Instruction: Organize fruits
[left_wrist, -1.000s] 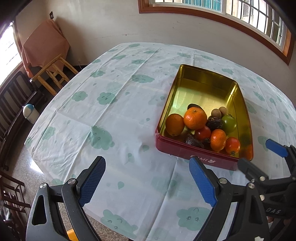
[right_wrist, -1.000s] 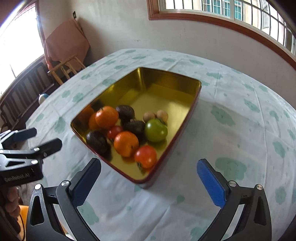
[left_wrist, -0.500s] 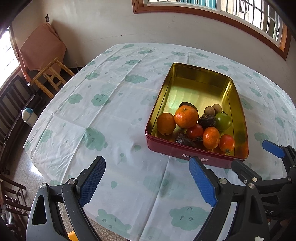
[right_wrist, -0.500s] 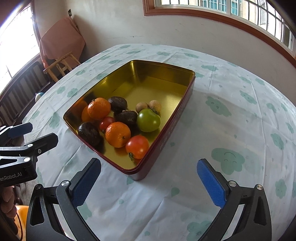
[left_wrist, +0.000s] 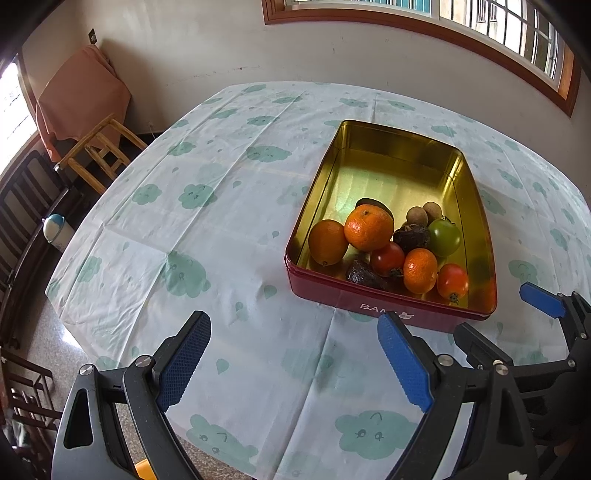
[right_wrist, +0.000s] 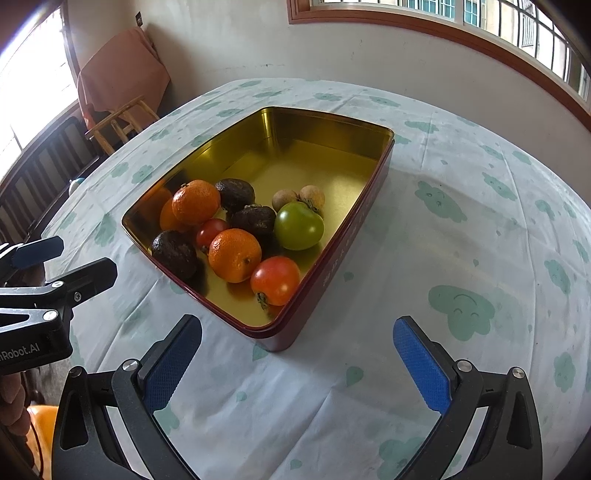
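With all fruit (right_wrist: 236, 229) heaped in the tin's (right_wrist: 332, 266) lower-left end, frame centre, left gripper (left_wrist: 291, 363) and right gripper (right_wrist: 295, 360) hover short of it, fingers wide, empty; presumably clearance for either gathering or withdrawal.

From my left wrist view, the white lettering (left_wrist: 386, 310) on the tin's near red wall is cut short by my left gripper's right finger (left_wrist: 404, 363); I can only make out its start. A dark fruit (left_wrist: 373, 204) sits mostly hidden behind the big orange (left_wrist: 368, 228). In the right wrist view, one orange (right_wrist: 168, 216) is largely covered by another in front, and the pale writing (right_wrist: 345, 243) along the tin's right wall is too blurred to read. A hand (right_wrist: 14, 402) is cropped at the left edge.
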